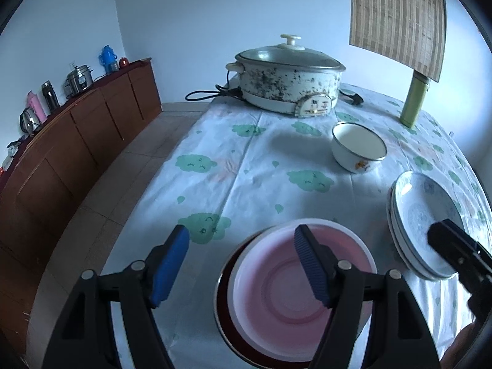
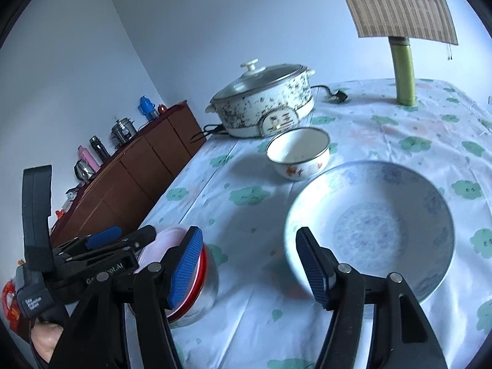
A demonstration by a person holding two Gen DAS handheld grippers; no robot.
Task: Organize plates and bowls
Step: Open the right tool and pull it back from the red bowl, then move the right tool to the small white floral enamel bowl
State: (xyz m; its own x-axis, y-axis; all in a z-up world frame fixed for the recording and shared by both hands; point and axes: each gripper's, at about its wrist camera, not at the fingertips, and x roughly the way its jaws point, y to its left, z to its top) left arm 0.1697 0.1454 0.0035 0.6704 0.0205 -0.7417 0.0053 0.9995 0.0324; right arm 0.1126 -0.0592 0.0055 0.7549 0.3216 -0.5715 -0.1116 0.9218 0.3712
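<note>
A pink plate [image 1: 276, 292] lies nested in a dark red plate [image 1: 223, 279] at the table's near edge. My left gripper [image 1: 243, 264] stands open above their left rim, one finger over the pink plate, the other over the cloth. Nothing is pinched. To the right sits a stack of white plates with blue patterns [image 1: 421, 215]; [image 2: 372, 227]. My right gripper [image 2: 250, 269] is open at the stack's near-left rim, and its pads do not press on it. A white enamel bowl [image 2: 298, 153] stands farther back.
An electric cooking pot [image 1: 289, 83] with lid and cord sits at the far end of the clouded tablecloth [image 1: 246, 141]. A green bottle [image 1: 413, 101] stands at the back right under a bamboo blind [image 1: 396, 18]. A wooden sideboard [image 1: 77, 141] with flasks lines the left wall.
</note>
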